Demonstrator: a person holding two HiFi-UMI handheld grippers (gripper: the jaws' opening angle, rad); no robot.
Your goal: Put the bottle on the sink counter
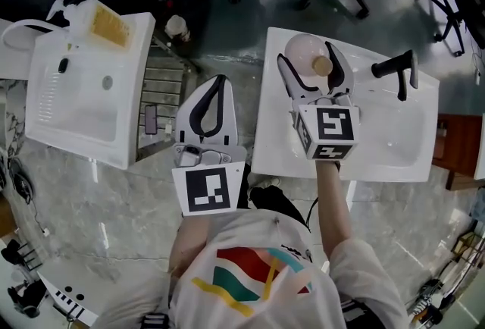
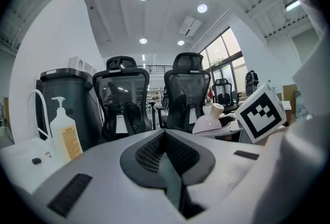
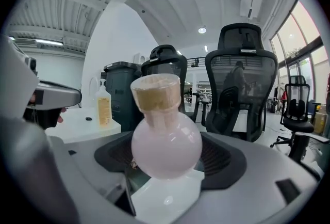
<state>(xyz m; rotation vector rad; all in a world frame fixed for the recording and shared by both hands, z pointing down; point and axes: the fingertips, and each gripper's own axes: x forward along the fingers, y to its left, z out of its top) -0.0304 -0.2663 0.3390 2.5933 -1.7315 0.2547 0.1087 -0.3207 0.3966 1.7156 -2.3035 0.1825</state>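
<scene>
White sink surface (image 1: 269, 142) at right, black faucet (image 1: 394, 66) at far right. Best to lower straight onto bare far-left corner, keep upright, seat base flat clear of basin edge, only then ease grip.

Left gripper (image 1: 218, 81) idle left of sink: fingers together, holding nothing.

Right gripper (image 1: 309, 54) over that corner: fingers (image 1: 342, 71) narrowed around round belly of pink bottle (image 1: 303, 53). Cannot tell whether base touches surface.

Cork stopper (image 1: 323, 64) in place.

A bottle (image 1: 303, 54) occupies the sink counter's (image 1: 276, 149) far left corner and a black faucet (image 1: 397, 68) its far right; the near-left edge lies bare.
</scene>
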